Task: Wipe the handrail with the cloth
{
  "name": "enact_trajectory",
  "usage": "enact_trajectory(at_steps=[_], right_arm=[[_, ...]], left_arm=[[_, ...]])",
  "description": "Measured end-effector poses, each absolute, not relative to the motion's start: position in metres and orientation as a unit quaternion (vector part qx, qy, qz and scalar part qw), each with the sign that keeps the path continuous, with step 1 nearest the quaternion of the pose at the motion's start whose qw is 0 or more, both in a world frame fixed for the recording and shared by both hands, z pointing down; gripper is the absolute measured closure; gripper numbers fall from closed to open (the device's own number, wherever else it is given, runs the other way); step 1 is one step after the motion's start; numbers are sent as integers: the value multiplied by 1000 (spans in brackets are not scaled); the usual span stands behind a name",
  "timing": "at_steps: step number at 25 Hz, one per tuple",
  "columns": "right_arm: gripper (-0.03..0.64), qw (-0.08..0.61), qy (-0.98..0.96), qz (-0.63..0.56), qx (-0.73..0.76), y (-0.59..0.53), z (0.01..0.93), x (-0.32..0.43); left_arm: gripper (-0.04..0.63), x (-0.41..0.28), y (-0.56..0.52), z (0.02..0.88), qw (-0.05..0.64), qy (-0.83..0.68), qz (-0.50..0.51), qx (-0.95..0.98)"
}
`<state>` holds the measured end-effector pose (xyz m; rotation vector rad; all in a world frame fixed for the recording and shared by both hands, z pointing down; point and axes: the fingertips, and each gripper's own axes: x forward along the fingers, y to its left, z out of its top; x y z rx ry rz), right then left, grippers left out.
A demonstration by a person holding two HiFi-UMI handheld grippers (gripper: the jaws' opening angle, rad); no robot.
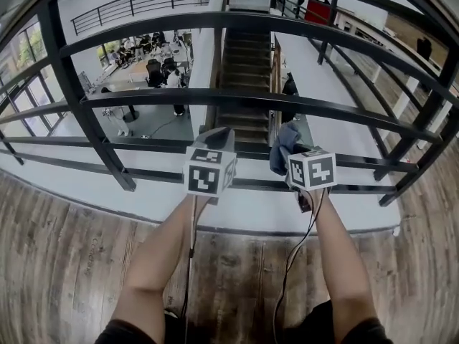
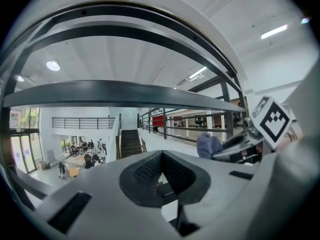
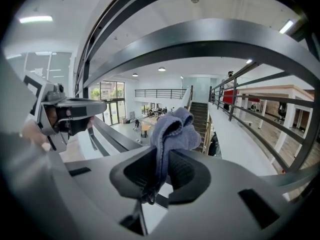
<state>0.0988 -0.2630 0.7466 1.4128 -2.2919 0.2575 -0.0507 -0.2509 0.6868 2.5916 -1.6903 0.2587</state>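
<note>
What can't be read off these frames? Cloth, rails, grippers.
- Head view: whether cloth touches the rail; depth unreadable.
- Head view: left gripper jaws, behind its marker cube.
- Right gripper view: cloth's lower end, buried inside the right gripper.
- All views: people downstairs, too small.

I see both grippers on my side of the black handrail [image 1: 143,97], their tips level with its lower bars. My left gripper [image 1: 217,138] is close beside my right gripper [image 1: 290,153], which has a bunched blue cloth [image 1: 282,143] at its tip. Beyond the handrail a staircase [image 1: 247,63] climbs away; on my side lies wooden floor [image 1: 72,264].
</note>
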Motion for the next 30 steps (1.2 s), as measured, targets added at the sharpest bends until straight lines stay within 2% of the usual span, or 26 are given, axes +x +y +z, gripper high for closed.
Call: enact_trajectory(at_steps=[13,30], right_arm=[[546,226,-805,57,546,-266,745,204],[546,233,-733,49,637,-272,744,422]], left_arm=[[592,72,-257,692,32,-504,61,861],[592,285,-254,703,40,-440,57,895]])
